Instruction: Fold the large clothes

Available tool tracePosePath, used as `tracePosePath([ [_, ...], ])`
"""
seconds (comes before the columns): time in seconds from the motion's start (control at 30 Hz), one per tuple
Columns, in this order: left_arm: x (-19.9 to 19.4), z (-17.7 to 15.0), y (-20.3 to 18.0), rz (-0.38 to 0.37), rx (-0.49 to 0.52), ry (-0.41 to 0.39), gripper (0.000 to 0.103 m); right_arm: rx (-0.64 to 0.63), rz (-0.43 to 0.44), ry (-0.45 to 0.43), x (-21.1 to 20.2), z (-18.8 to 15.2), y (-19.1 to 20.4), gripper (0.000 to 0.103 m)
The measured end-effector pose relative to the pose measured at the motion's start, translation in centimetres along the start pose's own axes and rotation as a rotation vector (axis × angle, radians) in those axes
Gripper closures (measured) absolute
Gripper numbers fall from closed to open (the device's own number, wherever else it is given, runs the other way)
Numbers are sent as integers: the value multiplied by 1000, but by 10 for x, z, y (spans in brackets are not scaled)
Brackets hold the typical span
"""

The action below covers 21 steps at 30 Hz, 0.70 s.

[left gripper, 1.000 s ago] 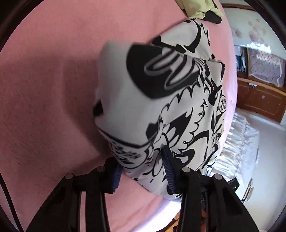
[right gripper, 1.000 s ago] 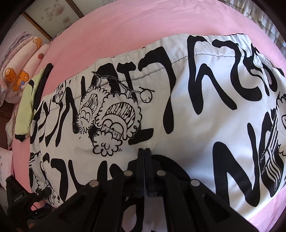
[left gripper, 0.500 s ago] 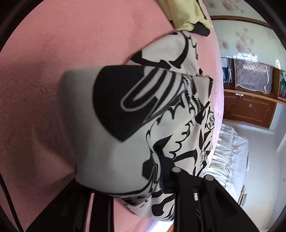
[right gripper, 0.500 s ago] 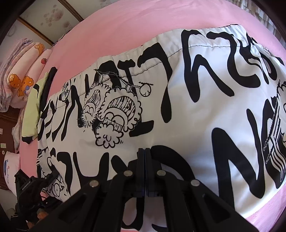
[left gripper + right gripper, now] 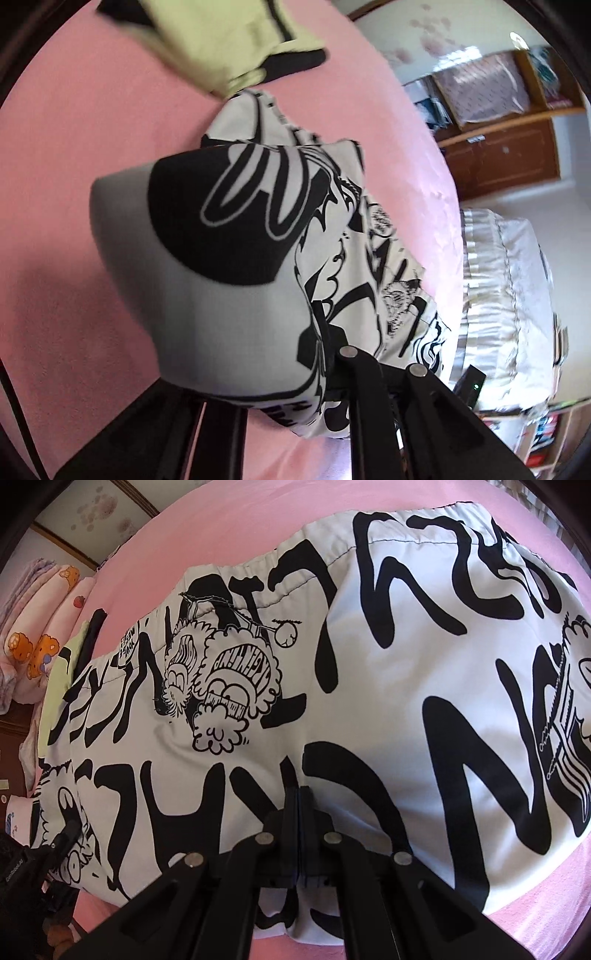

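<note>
A large white garment (image 5: 369, 657) with black graffiti print lies spread on the pink bed (image 5: 240, 524). My right gripper (image 5: 299, 792) is shut, its tips down against the cloth near the garment's middle, and I see no fabric between them. In the left wrist view one end of the garment (image 5: 229, 266) hangs bunched and raised off the bed (image 5: 74, 147). My left gripper (image 5: 317, 343) has its jaws closing, with that fold pinched between them. The cloth hides its left finger; only the right fingertip (image 5: 328, 332) shows.
A yellow-green garment with black trim (image 5: 221, 40) lies on the bed past the printed one. The bed's edge and white frilled skirt (image 5: 509, 295) are to the right, with wooden cabinets (image 5: 509, 155) behind. Folded pink blankets (image 5: 40, 627) are stacked at the left.
The left jaws closed onto the garment's end and lifted it, so the fold now fills more of that view and the wrist has rolled. The right gripper has stayed shut on the cloth.
</note>
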<state>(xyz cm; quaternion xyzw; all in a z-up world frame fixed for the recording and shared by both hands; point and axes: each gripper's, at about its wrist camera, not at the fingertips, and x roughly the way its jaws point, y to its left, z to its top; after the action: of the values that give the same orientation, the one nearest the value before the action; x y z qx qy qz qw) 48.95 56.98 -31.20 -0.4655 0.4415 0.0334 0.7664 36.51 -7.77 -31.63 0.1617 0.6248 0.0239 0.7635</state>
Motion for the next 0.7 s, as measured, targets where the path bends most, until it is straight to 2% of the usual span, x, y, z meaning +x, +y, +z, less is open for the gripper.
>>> tracePosePath([
  [0.07,-9,0,-12,-28,49,-30,95,-20,4,-3,0,-1,-3,103],
  [0.2,-23,-11,-63,-70,245,-93,95,-35,35,-9,-3,-5,-10,103],
  [0.33,-27,-22,-103,-132,339,-123,95,-28,78,-5,-4,-6,-20,103],
  [0.47,-27,-39,-140,-154,407,-140,95,-36,137,13,-7,-7,-32,103],
  [0.57,-28,-59,-165,-152,496,-153,95,-30,202,40,-8,-5,-49,103],
  [0.7,-9,-93,-213,-151,605,-138,95,-53,282,65,-10,-2,-64,103],
])
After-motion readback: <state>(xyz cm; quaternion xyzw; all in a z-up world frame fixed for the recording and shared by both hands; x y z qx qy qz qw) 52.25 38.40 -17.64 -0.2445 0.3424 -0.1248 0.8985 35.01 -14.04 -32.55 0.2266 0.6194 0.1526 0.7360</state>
